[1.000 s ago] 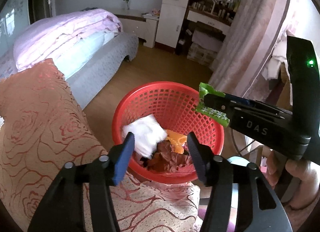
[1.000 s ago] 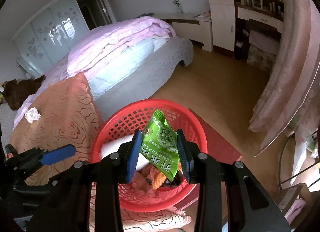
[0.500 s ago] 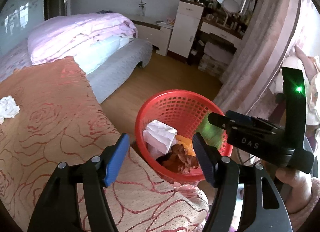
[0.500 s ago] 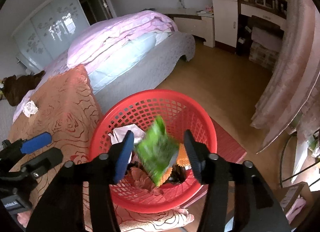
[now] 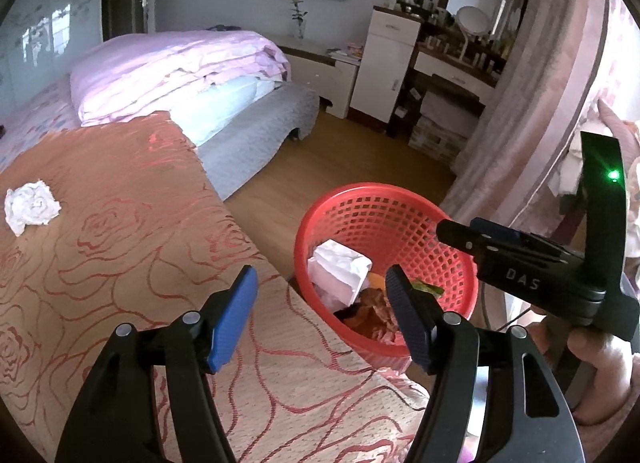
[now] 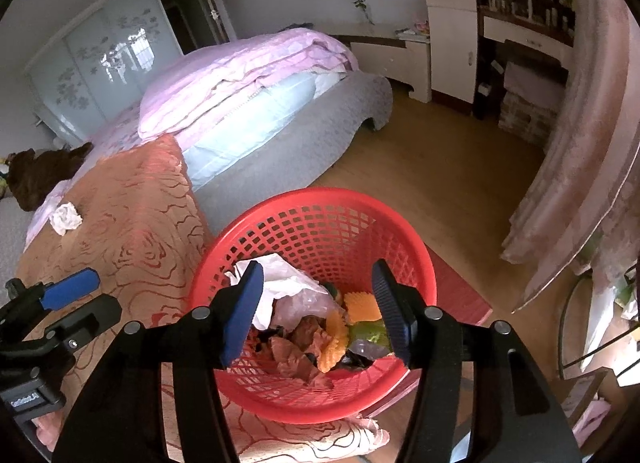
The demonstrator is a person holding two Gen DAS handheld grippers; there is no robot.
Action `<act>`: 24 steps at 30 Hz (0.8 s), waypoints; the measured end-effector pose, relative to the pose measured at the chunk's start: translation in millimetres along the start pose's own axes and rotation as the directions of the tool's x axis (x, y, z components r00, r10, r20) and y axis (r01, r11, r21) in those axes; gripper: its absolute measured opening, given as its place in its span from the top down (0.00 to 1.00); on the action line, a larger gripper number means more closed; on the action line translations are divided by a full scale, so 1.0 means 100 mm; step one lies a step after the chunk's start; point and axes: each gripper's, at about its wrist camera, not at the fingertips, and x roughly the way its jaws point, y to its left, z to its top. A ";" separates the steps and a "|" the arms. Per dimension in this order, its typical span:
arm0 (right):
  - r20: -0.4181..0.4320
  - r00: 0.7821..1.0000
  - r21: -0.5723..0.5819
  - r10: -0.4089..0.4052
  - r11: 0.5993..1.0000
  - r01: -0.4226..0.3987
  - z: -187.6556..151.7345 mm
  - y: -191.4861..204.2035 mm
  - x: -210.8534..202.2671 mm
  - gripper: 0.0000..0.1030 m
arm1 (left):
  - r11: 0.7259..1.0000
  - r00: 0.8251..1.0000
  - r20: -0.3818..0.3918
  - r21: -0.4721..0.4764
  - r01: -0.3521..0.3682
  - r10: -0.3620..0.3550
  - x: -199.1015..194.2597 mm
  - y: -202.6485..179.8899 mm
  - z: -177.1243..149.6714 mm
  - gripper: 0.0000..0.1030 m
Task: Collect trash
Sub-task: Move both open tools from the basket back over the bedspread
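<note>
A red mesh basket (image 6: 320,207) (image 5: 372,191) stands on the floor beside the rose-patterned cover. Inside lie white paper (image 6: 280,283), brown and orange scraps and the green snack packet (image 6: 368,333) (image 5: 428,287). My right gripper (image 6: 318,311) hangs over the basket, its jaws still opening with nothing between the pads. It also shows at the right of the left wrist view as the right gripper (image 5: 472,231). My left gripper (image 5: 320,317) is open and empty above the cover's edge. A crumpled white tissue (image 5: 32,205) (image 6: 64,217) lies on the cover at the left.
The rose-patterned cover (image 5: 120,263) fills the near left, with a bed and pink duvet (image 5: 180,67) behind it. A pink curtain (image 5: 540,103) hangs on the right. White drawers and a dressing table (image 5: 400,63) stand at the back across the wooden floor (image 5: 340,159).
My right gripper opened and the green packet dropped into the basket. The left gripper swung left, away from the basket and over the cover, bringing the tissue into view.
</note>
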 end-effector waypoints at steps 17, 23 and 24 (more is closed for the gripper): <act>0.007 0.998 -0.073 0.056 0.996 -0.055 -0.07 0.40 -0.11 0.43 | 0.986 0.988 0.037 -0.081 -0.146 0.149 -0.29 0.49 -0.15 0.38; 0.014 0.996 -0.134 0.087 0.987 -0.085 -0.14 0.69 -0.16 0.43 | 0.963 0.968 0.055 -0.133 -0.234 0.243 -0.46 0.78 -0.20 0.38; 0.015 0.996 -0.149 0.093 0.985 -0.090 -0.16 0.75 -0.16 0.43 | 0.958 0.965 0.057 -0.146 -0.245 0.255 -0.49 0.84 -0.21 0.38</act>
